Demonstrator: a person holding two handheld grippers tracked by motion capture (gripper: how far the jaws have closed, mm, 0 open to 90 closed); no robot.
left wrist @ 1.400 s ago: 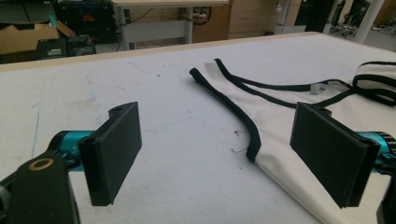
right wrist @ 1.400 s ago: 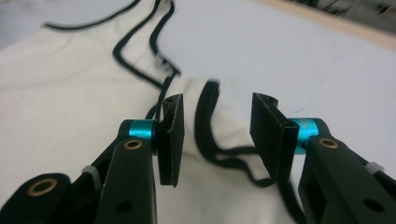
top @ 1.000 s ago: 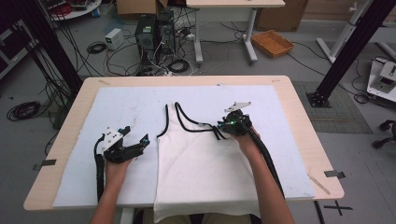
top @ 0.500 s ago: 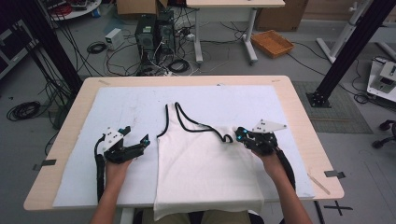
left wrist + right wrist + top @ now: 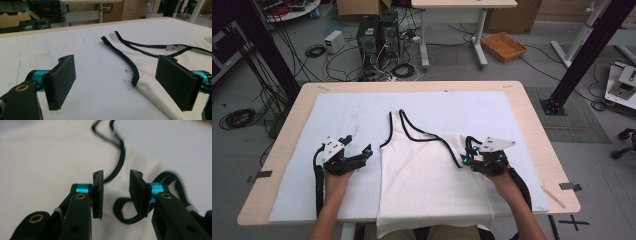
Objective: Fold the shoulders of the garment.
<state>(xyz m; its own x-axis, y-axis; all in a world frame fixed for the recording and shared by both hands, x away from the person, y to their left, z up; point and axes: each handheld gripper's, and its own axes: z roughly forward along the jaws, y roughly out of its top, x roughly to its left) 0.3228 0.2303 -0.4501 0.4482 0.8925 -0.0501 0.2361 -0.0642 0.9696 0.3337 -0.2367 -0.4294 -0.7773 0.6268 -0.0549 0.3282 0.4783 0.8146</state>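
Beyond your counter's [image 5: 532, 125] far edge, two computer towers [image 5: 374, 35] sit among tangled cables [image 5: 397, 70] on the floor, with a woven orange tray [image 5: 504, 46] off to the right.

Probably a lab: computer towers [image 5: 377, 35], tangled floor cables [image 5: 337, 60], black rig frames [image 5: 584, 55] around the table [image 5: 532, 130].

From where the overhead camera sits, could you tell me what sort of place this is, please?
Most likely a lab or workshop used for recording: computer towers and tangled cables sit on the floor, black frame posts flank the wooden table, and a white tank top lies on it.
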